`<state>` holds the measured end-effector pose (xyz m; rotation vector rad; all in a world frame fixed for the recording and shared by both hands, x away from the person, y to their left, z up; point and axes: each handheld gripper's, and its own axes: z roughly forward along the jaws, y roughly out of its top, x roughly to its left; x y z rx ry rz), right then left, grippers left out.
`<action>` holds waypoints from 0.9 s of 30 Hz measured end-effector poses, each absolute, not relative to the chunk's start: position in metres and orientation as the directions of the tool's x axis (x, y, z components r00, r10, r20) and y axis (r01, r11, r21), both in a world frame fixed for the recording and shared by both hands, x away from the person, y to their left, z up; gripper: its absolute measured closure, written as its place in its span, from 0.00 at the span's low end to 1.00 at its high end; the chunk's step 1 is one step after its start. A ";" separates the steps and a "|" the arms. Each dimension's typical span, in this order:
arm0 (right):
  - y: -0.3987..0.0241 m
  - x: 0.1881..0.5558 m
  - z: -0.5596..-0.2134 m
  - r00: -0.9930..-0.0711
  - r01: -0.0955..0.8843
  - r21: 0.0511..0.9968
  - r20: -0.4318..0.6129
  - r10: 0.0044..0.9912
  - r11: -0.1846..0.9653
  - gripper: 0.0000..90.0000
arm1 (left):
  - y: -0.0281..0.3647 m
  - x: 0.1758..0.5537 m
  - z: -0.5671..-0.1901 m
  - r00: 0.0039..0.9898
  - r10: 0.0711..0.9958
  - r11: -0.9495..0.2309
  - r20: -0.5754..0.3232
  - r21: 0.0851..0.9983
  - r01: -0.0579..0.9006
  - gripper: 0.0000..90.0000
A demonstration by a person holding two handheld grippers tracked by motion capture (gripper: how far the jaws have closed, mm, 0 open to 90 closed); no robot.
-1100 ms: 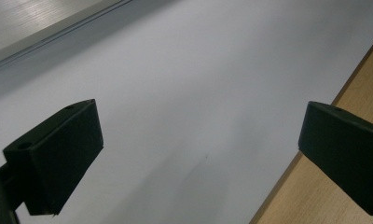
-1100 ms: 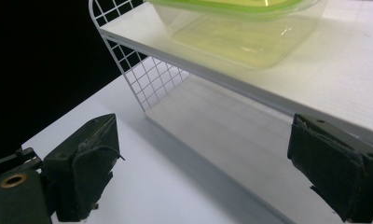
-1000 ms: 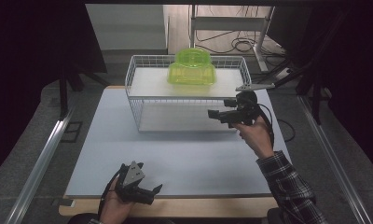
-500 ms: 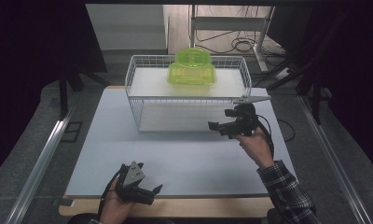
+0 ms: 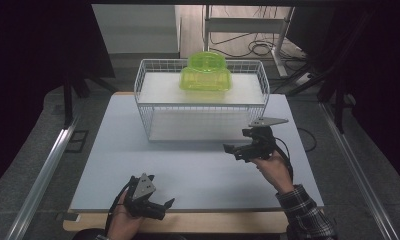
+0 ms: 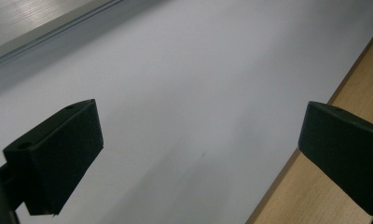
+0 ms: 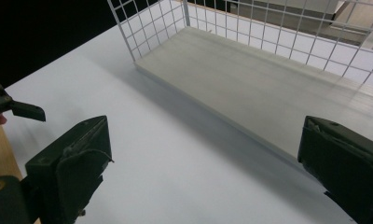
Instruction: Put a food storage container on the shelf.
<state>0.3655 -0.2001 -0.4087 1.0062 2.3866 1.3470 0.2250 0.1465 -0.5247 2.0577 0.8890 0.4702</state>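
Green plastic container (image 5: pixel 206 73) is seen set on the wire basket (image 5: pixel 147 112), upper centre — placement judged done. Right gripper (image 5: pixel 236 150), empty, jaws just opened wide; left gripper (image 5: pixel 164 206) spread, lower left — nothing held.

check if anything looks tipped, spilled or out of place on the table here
Nothing stands out. The green plastic container sits on top of the white wire basket, level and intact. The white table surface shows no spill. Both the left gripper and the right gripper are open and hold nothing.
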 end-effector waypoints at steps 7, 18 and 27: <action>-0.204 0.356 -0.422 -0.734 0.455 0.819 0.122 0.669 0.349 0.03 | 0.147 0.225 -0.525 0.679 0.734 -0.406 0.011 0.809 0.426 0.00; -0.211 0.344 -0.450 -0.724 0.472 0.801 0.114 0.681 0.368 0.03 | 0.148 0.226 -0.524 0.677 0.735 -0.377 -0.029 0.813 0.444 0.00; -0.219 0.334 -0.466 -0.711 0.484 0.793 0.110 0.695 0.370 0.03 | 0.147 0.226 -0.525 0.679 0.734 -0.383 -0.020 0.813 0.438 0.00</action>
